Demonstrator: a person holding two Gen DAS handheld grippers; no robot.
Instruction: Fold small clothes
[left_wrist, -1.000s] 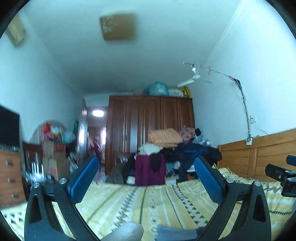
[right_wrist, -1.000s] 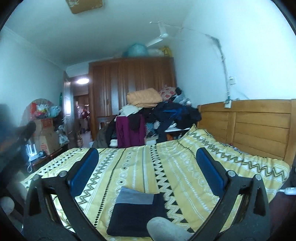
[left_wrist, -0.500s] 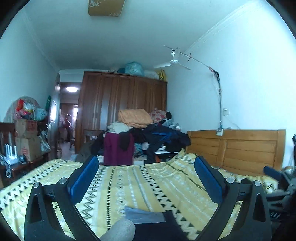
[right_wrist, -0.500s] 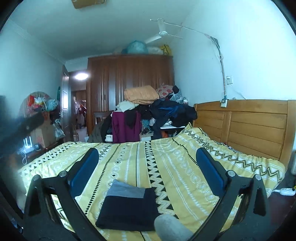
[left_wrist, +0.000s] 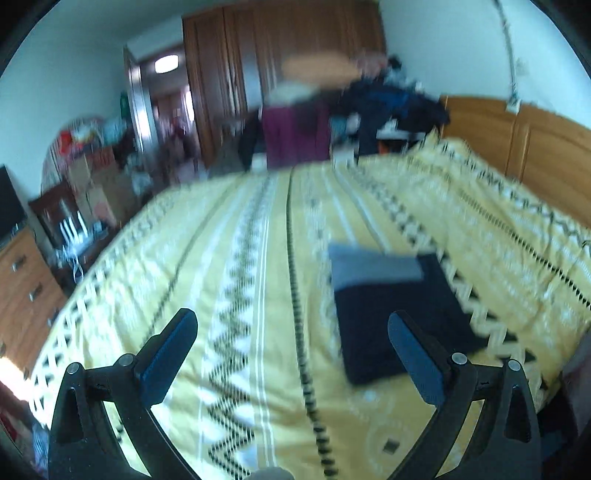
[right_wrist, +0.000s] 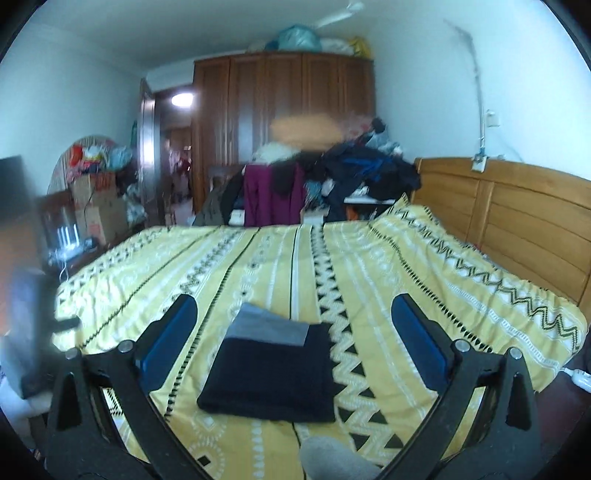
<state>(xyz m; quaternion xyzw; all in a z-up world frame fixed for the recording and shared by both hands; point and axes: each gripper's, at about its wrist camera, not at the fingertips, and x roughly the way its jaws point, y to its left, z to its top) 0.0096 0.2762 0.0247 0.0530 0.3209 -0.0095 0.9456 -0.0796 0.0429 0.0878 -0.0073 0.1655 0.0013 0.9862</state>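
Mostly, a wide bed under a yellow cover with black and white zigzag stripes (right_wrist: 388, 266) fills both views, and everything else sits around it. Behind its far edge stands a tall dark-brown wooden wardrobe (right_wrist: 284, 122), with bags stacked on top. A heap of mixed clothes (right_wrist: 347, 173) is piled between the wardrobe and the bed. Along the bed's right side runs a light wooden slatted headboard (right_wrist: 517, 214). Off its left side are cardboard boxes (right_wrist: 96, 206) and an open doorway. On the cover, near the bed's near edge, lies a folded black garment with a grey band at its far end (right_wrist: 269, 373), flat and squared. The right gripper (right_wrist: 293, 345) hangs just above it, jaws spread wide, empty. The left gripper (left_wrist: 291, 363), also spread wide and empty, hovers left of the garment over bare cover; that view is blurred.
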